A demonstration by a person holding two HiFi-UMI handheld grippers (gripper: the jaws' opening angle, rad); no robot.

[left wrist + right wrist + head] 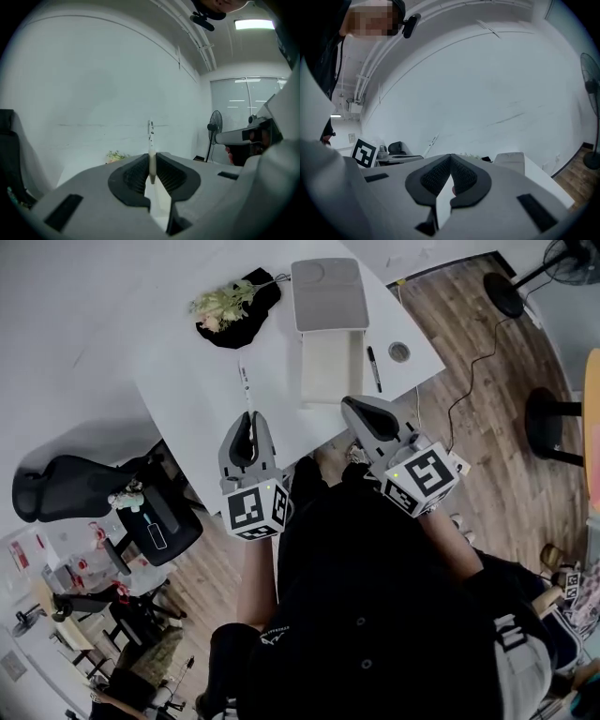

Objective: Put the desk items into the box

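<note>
While I watch from the head view, both grippers sit at the near edge of the white desk [187, 390]. My left gripper [251, 420] has its jaws pinched shut on a slim white pen [246, 381], and its own view shows the left gripper [151, 158] with that pen [151, 136] sticking straight out between the ribbed dark pads [136, 174]. The pen points over the desk, just left of the pale rectangular box [330, 367], whose grey padded lid [327, 294] is flipped open behind it. My right gripper [354, 407] is closed too, jaws together at the tips with nothing between them, as the right gripper [450, 158] shows in its own view. Just right of the box lies a black marker pen [373, 368], and beyond it a small round grey disc [399, 352]. Far left, dried flowers [220, 301] rest on a black cloth [253, 320].
</note>
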